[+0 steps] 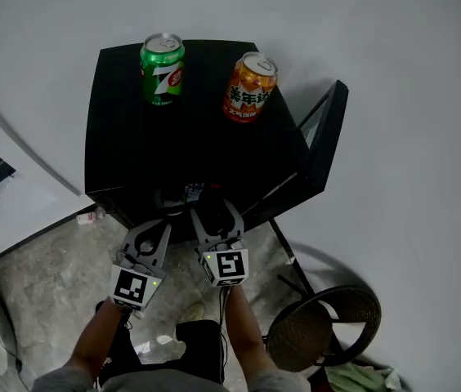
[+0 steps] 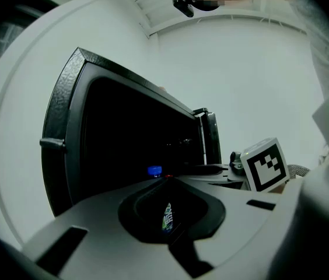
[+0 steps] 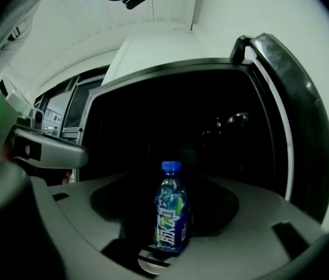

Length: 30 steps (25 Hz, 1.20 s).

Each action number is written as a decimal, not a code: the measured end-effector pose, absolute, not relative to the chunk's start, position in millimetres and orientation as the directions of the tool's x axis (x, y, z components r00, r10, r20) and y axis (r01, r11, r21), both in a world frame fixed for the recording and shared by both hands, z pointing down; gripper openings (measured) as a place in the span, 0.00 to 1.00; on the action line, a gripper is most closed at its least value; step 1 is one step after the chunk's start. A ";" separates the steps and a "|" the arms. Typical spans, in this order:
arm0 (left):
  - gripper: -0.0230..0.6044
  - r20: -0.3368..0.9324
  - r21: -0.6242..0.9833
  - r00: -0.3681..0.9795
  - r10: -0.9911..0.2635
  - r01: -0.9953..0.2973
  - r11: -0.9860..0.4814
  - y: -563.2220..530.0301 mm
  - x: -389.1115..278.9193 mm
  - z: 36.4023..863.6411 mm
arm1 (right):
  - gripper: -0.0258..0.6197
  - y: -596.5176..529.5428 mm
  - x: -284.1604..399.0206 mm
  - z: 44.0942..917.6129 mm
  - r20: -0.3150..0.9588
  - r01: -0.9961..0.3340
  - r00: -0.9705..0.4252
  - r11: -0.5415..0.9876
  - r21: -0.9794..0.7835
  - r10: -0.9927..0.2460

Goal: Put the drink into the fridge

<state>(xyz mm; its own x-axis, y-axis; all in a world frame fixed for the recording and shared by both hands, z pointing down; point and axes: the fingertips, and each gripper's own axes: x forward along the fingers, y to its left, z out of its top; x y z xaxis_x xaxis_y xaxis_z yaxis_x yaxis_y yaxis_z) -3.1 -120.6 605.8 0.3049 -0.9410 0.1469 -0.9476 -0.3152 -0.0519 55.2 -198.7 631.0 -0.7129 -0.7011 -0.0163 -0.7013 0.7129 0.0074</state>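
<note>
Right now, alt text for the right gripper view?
A blue-capped drink bottle stands upright between the open right tongs, against the dark inside of an open fridge. Its door stands open at the right.

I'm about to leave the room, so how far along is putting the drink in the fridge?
Looks done: the bottle stands upright just inside the open fridge. In hand: nothing gripped; the right hand-held gripper has its jaws apart, either side of the bottle. Left: draw back and shut the door, which stands open.
</note>
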 end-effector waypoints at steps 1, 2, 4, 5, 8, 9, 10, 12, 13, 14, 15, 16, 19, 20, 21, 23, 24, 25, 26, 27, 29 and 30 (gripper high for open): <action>0.04 0.149 -0.051 0.310 -0.939 -0.946 -0.320 -118.4 -1.1 600.0 | 0.45 -195.2 58.4 625.0 -0.011 -0.704 -0.710 0.710 0.010 -0.704; 0.04 0.148 -0.050 0.316 -0.937 -0.944 -0.326 -116.1 1.0 594.3 | 0.44 -191.9 61.8 618.4 -0.007 -0.707 -0.707 0.707 0.012 -0.707; 0.04 0.138 -0.040 0.328 -0.935 -0.941 -0.336 -111.5 5.6 580.4 | 0.41 -185.3 69.2 603.3 -0.003 -0.716 -0.698 0.698 0.010 -0.716; 0.04 0.136 -0.035 0.333 -0.933 -0.940 -0.340 -109.3 7.8 572.5 | 0.40 -181.8 73.0 595.2 -0.002 -0.720 -0.693 0.693 0.008 -0.720; 0.04 0.146 -0.045 0.346 -0.927 -0.934 -0.355 -105.1 12.2 551.6 | 0.36 -172.7 82.9 570.1 -0.002 -0.732 -0.682 0.682 0.001 -0.732; 0.04 0.148 -0.048 0.349 -0.925 -0.932 -0.359 -104.3 13.4 545.6 | 0.34 -170.2 85.8 561.6 -0.004 -0.735 -0.678 0.678 0.001 -0.735; 0.04 0.149 -0.052 0.353 -0.924 -0.930 -0.364 -103.6 14.8 539.5 | 0.32 -167.8 88.6 553.3 -0.005 -0.739 -0.674 0.674 0.003 -0.739; 0.04 0.144 -0.058 0.362 -0.921 -0.926 -0.373 -101.7 17.7 526.1 | 0.28 -163.9 94.4 537.1 -0.005 -0.751 -0.660 0.660 0.010 -0.751; 0.04 0.139 -0.058 0.365 -0.920 -0.925 -0.376 -100.3 18.5 518.9 | 0.24 -161.8 96.7 529.2 -0.005 -0.758 -0.652 0.652 0.013 -0.758; 0.04 0.133 -0.056 0.368 -0.920 -0.924 -0.377 -98.8 18.5 511.6 | 0.22 -159.3 98.1 521.4 -0.005 -0.763 -0.646 0.646 0.015 -0.763; 0.04 0.128 -0.052 0.369 -0.921 -0.924 -0.378 -97.5 18.0 504.3 | 0.21 -156.7 99.2 513.8 -0.005 -0.767 -0.642 0.642 0.017 -0.767; 0.04 0.123 -0.049 0.370 -0.921 -0.924 -0.378 -96.6 17.5 496.8 | 0.19 -154.2 100.4 506.2 -0.006 -0.770 -0.638 0.638 0.018 -0.770; 0.04 0.109 -0.061 0.377 -0.920 -0.921 -0.385 -95.9 16.8 472.9 | 0.15 -147.7 105.3 485.5 -0.004 -0.776 -0.631 0.631 0.019 -0.776; 0.04 0.107 -0.066 0.379 -0.919 -0.920 -0.387 -95.6 16.1 466.5 | 0.14 -145.7 106.7 479.4 -0.003 -0.778 -0.628 0.628 0.019 -0.778; 0.04 0.107 -0.072 0.382 -0.918 -0.918 -0.390 -95.4 15.0 461.0 | 0.14 -143.8 107.8 473.6 -0.002 -0.780 -0.625 0.625 0.019 -0.781; 0.04 0.107 -0.071 0.384 -0.917 -0.917 -0.392 -94.9 12.0 450.9 | 0.13 -140.0 109.0 463.2 0.000 -0.787 -0.617 0.617 0.017 -0.787; 0.04 0.106 -0.064 0.384 -0.917 -0.918 -0.392 -94.6 10.3 445.8 | 0.13 -137.7 109.3 458.4 0.001 -0.790 -0.613 0.613 0.016 -0.790; 0.04 0.105 -0.060 0.385 -0.917 -0.918 -0.392 -94.1 8.4 440.9 | 0.13 -135.1 109.4 454.0 0.002 -0.793 -0.609 0.609 0.015 -0.793; 0.04 0.104 -0.060 0.385 -0.917 -0.918 -0.392 -93.3 6.3 436.2 | 0.12 -132.3 109.3 449.9 0.004 -0.795 -0.606 0.606 0.015 -0.795; 0.04 0.104 -0.063 0.387 -0.916 -0.917 -0.394 -92.2 4.0 431.8 | 0.11 -129.4 108.9 446.0 0.006 -0.798 -0.603 0.603 0.013 -0.798; 0.04 0.105 -0.062 0.391 -0.914 -0.915 -0.399 -89.2 -0.8 423.0 | 0.10 -123.8 107.7 437.9 0.007 -0.803 -0.596 0.596 0.007 -0.803; 0.04 0.107 -0.059 0.394 -0.913 -0.914 -0.401 -87.3 -2.9 418.9 | 0.09 -120.8 107.5 433.6 0.006 -0.806 -0.591 0.591 0.005 -0.806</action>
<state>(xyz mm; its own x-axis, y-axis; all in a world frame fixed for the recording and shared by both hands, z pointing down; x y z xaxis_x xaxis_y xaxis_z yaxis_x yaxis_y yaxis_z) -2.9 -87.3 418.9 0.3935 -0.9130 0.1075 -0.9141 -0.4010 -0.0595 107.5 -120.8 433.6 -0.5912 -0.8065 0.0060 -0.8065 0.5912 0.0046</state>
